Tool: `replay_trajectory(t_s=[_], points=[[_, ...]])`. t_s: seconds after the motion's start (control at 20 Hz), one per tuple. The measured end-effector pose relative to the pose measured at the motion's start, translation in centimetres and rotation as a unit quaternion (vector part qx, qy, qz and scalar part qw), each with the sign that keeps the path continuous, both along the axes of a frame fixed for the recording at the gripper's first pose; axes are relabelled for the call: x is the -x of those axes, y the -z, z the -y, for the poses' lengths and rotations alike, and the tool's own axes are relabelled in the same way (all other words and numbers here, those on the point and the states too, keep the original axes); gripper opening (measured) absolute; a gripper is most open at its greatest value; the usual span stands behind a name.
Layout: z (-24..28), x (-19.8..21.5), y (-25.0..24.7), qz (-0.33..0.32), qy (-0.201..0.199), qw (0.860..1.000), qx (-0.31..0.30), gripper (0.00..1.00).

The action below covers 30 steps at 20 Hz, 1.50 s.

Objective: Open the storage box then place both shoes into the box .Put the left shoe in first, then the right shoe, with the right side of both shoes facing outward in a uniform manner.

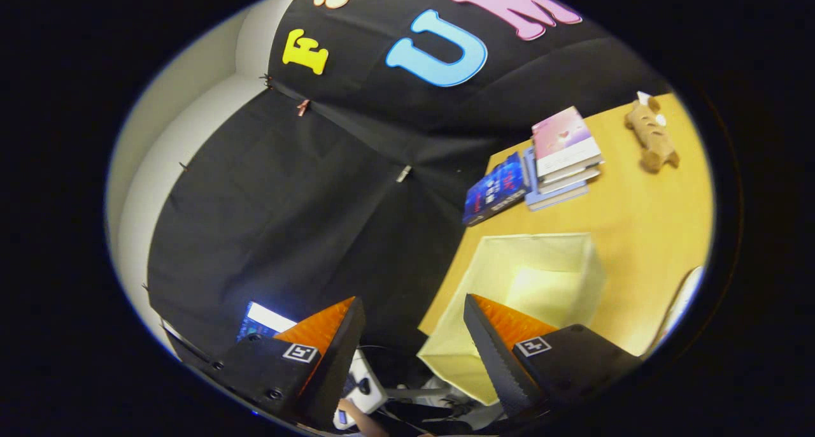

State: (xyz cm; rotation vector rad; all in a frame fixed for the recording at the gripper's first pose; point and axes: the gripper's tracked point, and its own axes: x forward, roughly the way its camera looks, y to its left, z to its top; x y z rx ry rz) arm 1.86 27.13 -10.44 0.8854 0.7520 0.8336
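Note:
A pale yellow storage box stands open on the wooden table, near the table's edge; its inside looks empty. My gripper is open with nothing between its fingers. One finger hangs in front of the box's near wall, the other over the dark space beside the table. The view is tilted, with the box just ahead of the fingers and to one side.
Beyond the box lies a stack of books with a blue book beside it. A brown plush toy lies farther back. A white rim shows at the table's side. Below the fingers are a lit screen and a hand.

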Motion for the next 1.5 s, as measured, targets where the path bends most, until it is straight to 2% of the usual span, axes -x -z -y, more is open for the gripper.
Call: replay_trajectory(t_s=[0.2, 0.35, 0.5, 0.75, 1.0, 1.05, 1.1, 1.45, 1.5], points=[[8.0, -0.4, 5.7, -0.019, 0.065, 0.993, 0.101, 0.96], [14.3, -0.6, 10.4, -0.061, 0.114, 0.977, 0.169, 0.96], [19.1, 0.8, 14.1, -0.111, 0.13, 0.96, 0.224, 0.97], [22.5, 3.8, 20.0, -0.177, 0.108, 0.937, 0.282, 0.95], [23.9, 5.5, 25.2, -0.209, 0.076, 0.913, 0.342, 0.83], [24.1, 5.5, 25.9, -0.213, 0.069, 0.91, 0.35, 0.83], [24.2, 5.6, 26.5, -0.218, 0.063, 0.906, 0.357, 0.76], [23.7, 6.0, 30.1, -0.234, 0.002, 0.893, 0.385, 0.74], [23.8, 6.0, 30.7, -0.236, -0.001, 0.889, 0.392, 0.62]])
